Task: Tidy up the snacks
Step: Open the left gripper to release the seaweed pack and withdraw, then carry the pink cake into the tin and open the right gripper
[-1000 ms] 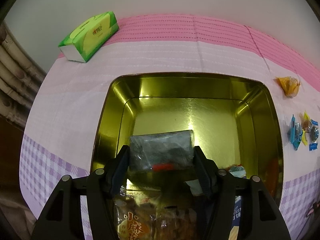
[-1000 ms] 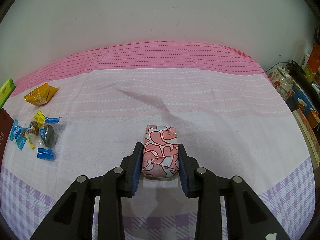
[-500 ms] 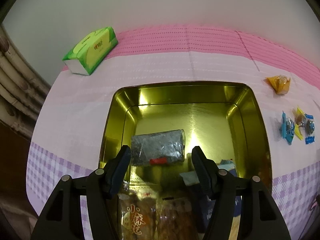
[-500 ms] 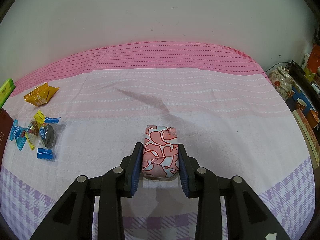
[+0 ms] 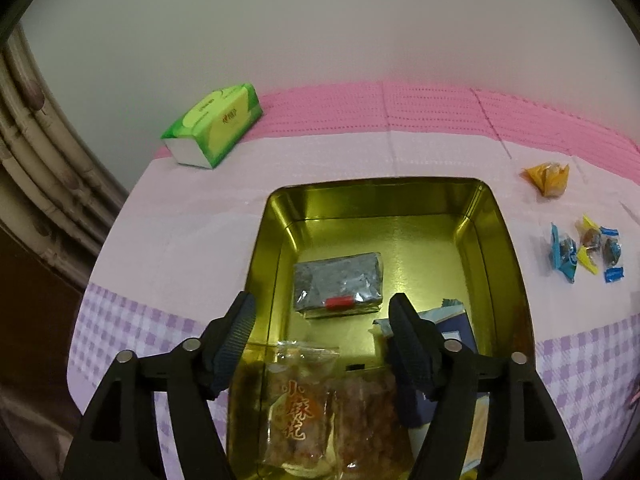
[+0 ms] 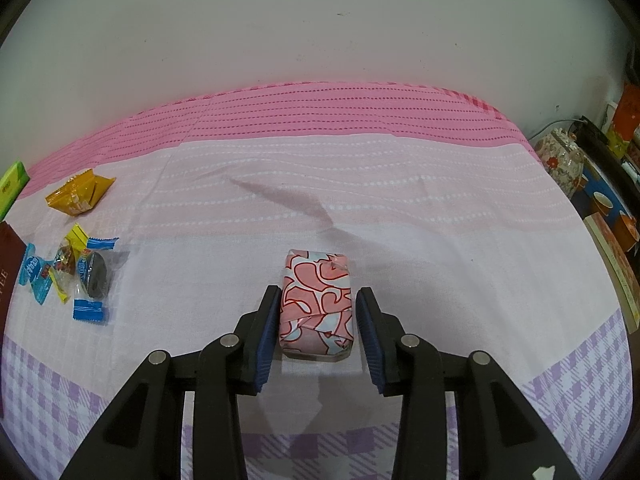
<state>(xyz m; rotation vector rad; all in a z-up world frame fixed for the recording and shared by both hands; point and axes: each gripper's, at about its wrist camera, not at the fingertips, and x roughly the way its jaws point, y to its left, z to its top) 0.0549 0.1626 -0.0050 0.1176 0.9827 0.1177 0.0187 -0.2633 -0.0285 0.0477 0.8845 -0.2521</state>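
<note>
A gold tin sits on the pink cloth. On its floor lies a grey foil packet with a red tab. My left gripper hovers above the tin's near side, its jaws opening, with nothing between the pads. Clear bags of fried snacks and a blue packet lie in the tin's near end. A pink heart-patterned packet rests on the cloth between the fingers of my right gripper. Those jaws are opening, and a thin gap shows on each side of the packet.
A green tissue pack lies at the back left. An orange snack pouch and several wrapped candies lie between the tin and the pink packet. A dark red board is at the left edge, a floral teapot beyond the table's right end.
My left gripper has let go of the grey packet, risen and drawn back, and its jaws have widened. The right gripper's pads have come off the pink packet's sides.
</note>
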